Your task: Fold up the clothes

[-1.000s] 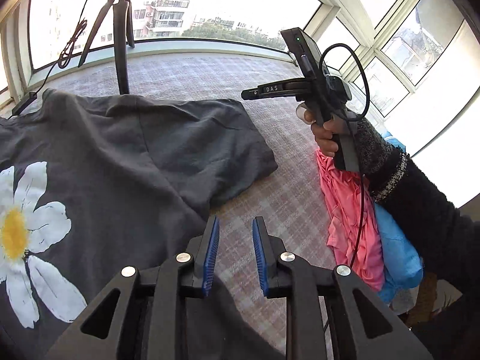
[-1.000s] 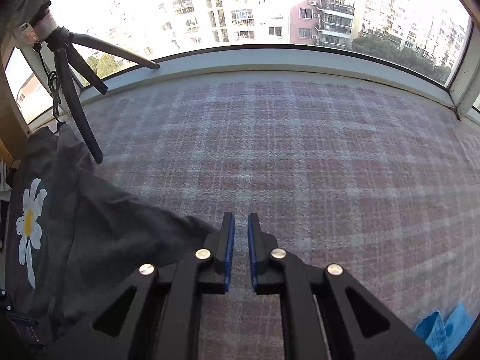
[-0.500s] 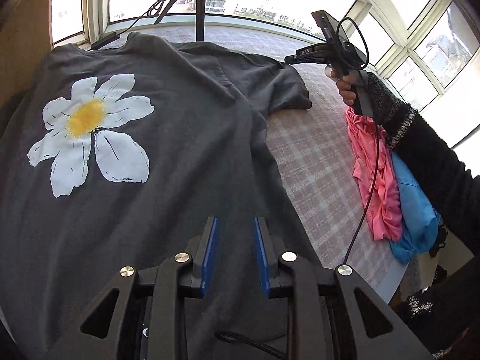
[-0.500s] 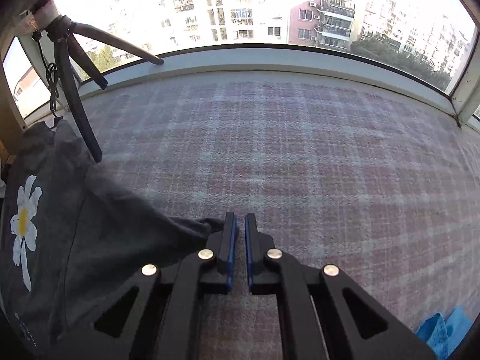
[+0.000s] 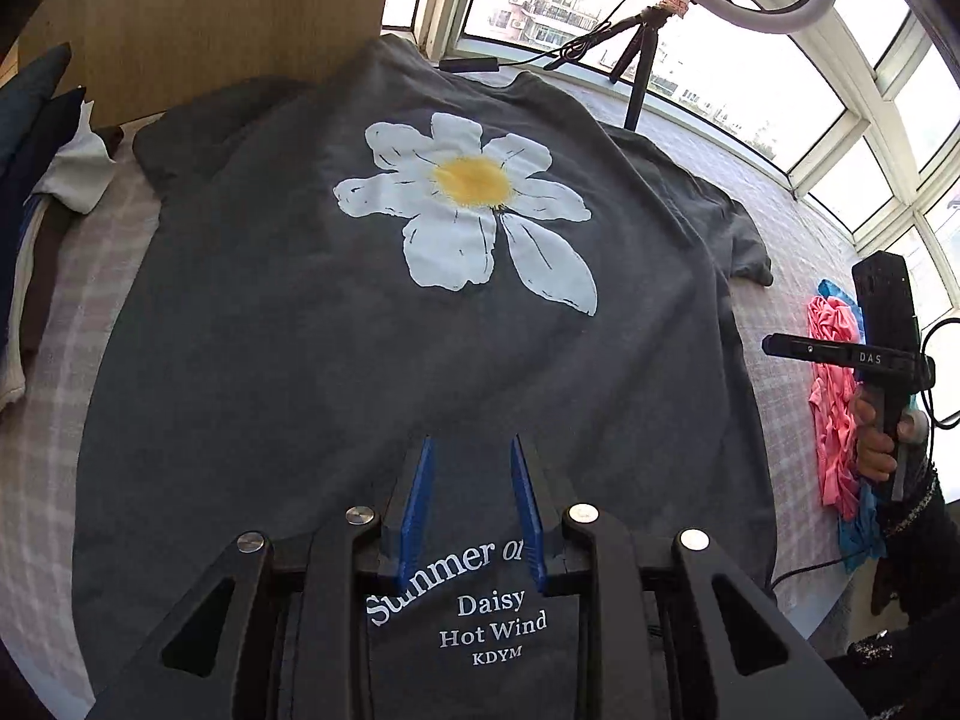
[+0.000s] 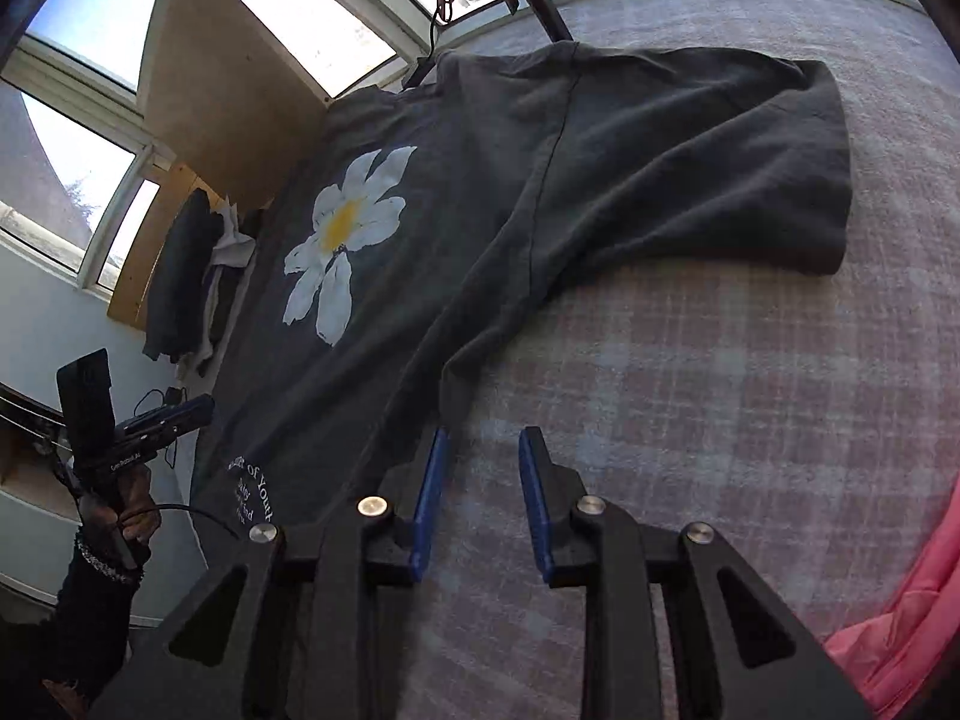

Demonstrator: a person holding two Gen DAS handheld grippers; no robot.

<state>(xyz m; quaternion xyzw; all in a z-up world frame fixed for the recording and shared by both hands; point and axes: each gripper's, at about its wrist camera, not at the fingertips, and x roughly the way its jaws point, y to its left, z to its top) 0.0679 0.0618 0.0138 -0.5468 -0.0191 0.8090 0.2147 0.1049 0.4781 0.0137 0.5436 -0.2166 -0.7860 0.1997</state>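
Note:
A dark grey T-shirt [image 5: 336, 324] with a white daisy print lies spread flat on the plaid cloth [image 6: 720, 372]. My left gripper [image 5: 471, 444] hovers over its lower part, just above the white lettering. It is open, and the fabric lies below the blue pads, not pinched. My right gripper [image 6: 485, 435] is over bare plaid cloth beside the shirt's side edge [image 6: 444, 372]. Its jaws are opening with nothing between them. The right sleeve [image 6: 720, 168] lies flat ahead of it. Each gripper shows in the other's view: the right gripper [image 5: 840, 354] and the left gripper [image 6: 162, 420], each held by a hand.
A pile of pink and blue clothes [image 5: 831, 396] lies at the right edge of the surface, and the pink garment [image 6: 900, 630] is close to my right gripper. A tripod [image 5: 639, 72] with a ring light stands by the windows. Folded clothes [image 5: 36, 180] and a wooden board [image 5: 210, 18] are at the left.
Both grippers pulled back toward the shirt's lower end, so the whole shirt now shows. The right jaws, shut by the sleeve's end before, now stand apart.

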